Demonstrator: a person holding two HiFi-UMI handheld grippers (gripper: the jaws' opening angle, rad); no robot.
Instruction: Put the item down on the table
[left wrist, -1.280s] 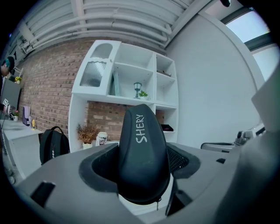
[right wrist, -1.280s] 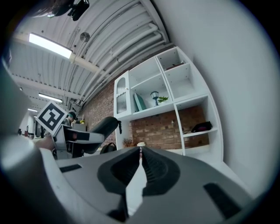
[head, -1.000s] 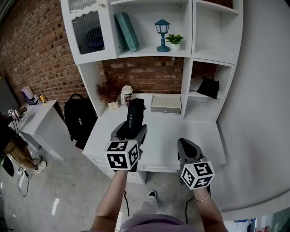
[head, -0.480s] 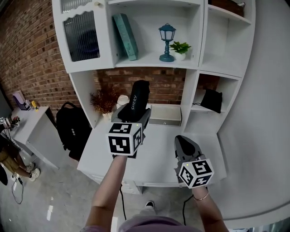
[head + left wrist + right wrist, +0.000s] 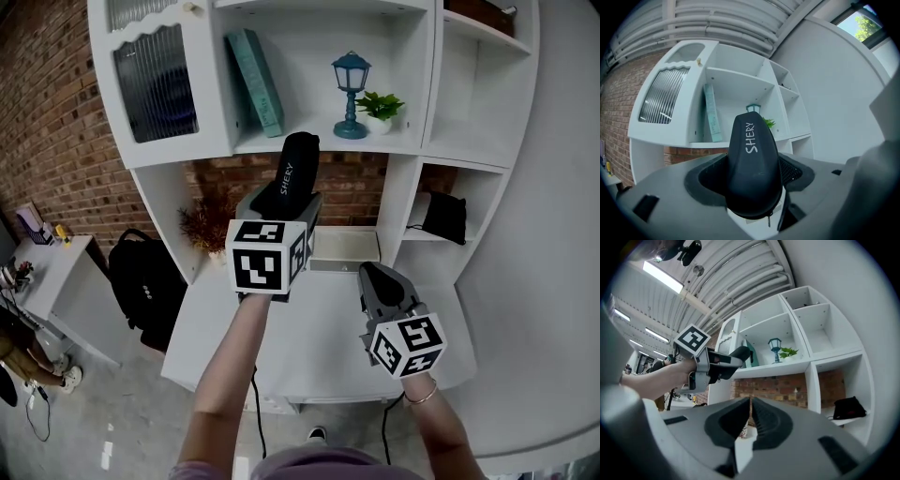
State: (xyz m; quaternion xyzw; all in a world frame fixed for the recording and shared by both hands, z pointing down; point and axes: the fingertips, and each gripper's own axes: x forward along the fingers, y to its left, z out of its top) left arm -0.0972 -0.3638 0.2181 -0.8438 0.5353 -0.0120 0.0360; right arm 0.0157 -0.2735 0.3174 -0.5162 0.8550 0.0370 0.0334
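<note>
The black SHERY-lettered case (image 5: 752,164) sits clamped between the jaws of the left gripper (image 5: 281,202), its rounded end sticking up and forward. It is in the air above the white table (image 5: 319,323), touching nothing else, level with the shelf that carries a teal book (image 5: 256,82), a small blue lantern (image 5: 351,94) and a potted plant (image 5: 380,106). The right gripper (image 5: 750,413) hangs lower, over the table's right half. Its jaws are drawn together to a thin slit and hold nothing. A black backpack (image 5: 145,281) stands on the floor to the left.
</note>
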